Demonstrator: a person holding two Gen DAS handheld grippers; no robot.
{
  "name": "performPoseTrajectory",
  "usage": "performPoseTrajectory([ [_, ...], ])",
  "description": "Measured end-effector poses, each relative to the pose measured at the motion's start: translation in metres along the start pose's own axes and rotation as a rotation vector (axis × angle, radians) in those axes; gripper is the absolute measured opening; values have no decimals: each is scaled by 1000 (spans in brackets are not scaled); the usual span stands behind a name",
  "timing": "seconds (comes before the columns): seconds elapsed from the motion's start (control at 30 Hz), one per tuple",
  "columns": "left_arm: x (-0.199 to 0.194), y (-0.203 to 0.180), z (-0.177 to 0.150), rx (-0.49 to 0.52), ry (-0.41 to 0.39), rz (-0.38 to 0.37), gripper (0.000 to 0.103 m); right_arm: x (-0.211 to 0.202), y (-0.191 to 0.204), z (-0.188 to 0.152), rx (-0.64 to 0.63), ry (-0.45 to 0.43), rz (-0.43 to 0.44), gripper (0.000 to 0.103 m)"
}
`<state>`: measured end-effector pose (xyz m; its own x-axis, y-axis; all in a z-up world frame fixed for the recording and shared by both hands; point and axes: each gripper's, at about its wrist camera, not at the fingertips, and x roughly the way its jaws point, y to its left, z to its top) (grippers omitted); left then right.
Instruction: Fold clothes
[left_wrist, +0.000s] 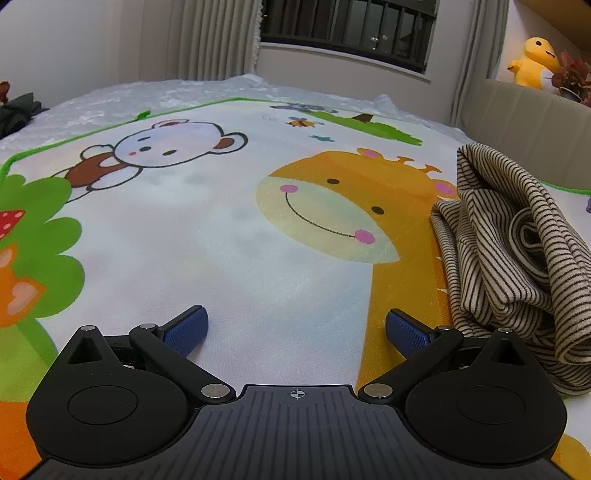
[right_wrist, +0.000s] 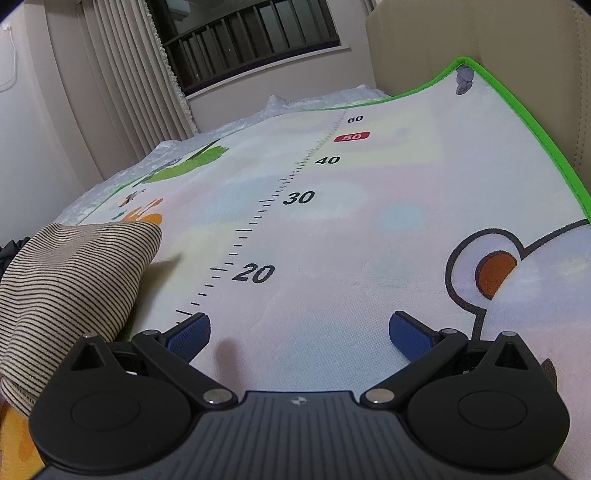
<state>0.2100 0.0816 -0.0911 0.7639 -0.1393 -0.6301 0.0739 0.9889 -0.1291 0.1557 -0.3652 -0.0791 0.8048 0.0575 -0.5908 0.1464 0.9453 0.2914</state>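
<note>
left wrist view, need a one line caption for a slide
Open left tongs hover over the cartoon play mat, with the crumpled striped garment lying to their right, not yet grasped.

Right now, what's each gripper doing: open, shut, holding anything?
Left gripper: open, empty; the crumpled beige-and-black striped garment lies to its right.
Right gripper: open, empty, above the cartoon-printed play mat.

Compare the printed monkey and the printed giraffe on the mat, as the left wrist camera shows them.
The monkey has a white face with brown ears; the giraffe is orange with a pale yellow muzzle. The monkey lies farther off and looks smaller; the giraffe is nearer and larger. The monkey is fully in view; the striped garment covers the giraffe's right edge. Both are cartoon prints with pink cheeks on the mat.
</note>
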Motion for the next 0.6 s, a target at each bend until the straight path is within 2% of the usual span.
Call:
performPoseTrajectory([
  [0.6, -2, 1, -1, -14, -8, -12, 103, 3, 11, -1, -65, 18, -51, 103],
])
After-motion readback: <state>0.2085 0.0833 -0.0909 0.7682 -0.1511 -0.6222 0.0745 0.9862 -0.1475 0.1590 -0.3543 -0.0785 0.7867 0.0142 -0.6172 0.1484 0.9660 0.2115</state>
